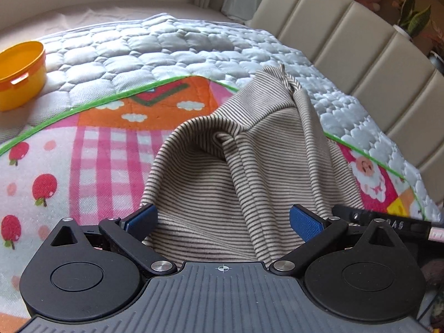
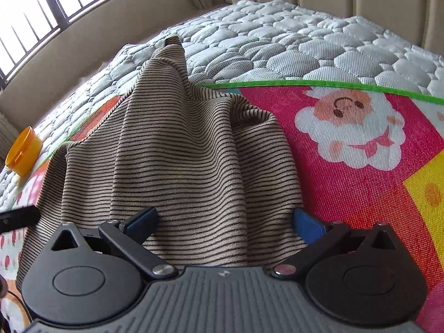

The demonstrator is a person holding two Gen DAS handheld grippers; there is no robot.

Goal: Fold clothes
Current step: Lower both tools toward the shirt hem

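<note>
The striped garment (image 1: 222, 172), beige with thin dark lines, lies bunched and partly raised on a colourful printed mat (image 1: 83, 149) spread over a grey quilted mattress (image 1: 172, 47). Its near edge runs under both grippers; its far end rises to a peak toward the padded headboard (image 1: 347, 27).

Left gripper (image 1: 223, 219): jaws stand wide apart, released. The blue pads (image 1: 304, 222) flank the cloth, which passes between them without being pinched.

Right gripper (image 2: 226, 222): jaws likewise spread wide, not grasping. The garment (image 2: 188, 161) fills the gap between the blue pads (image 2: 306, 223) and drapes over the near edge of the mat (image 2: 360, 166).

In the right wrist view the cloth lies left of a bearded cartoon figure (image 2: 349, 127) printed on the mat. A yellow tub (image 1: 20, 75) sits on the mattress at far left, well apart from the garment. A barred window (image 2: 55, 8) shows at far left in the right wrist view. The tip of the other tool shows at the right edge of the left wrist view, just beside the cloth.
</note>
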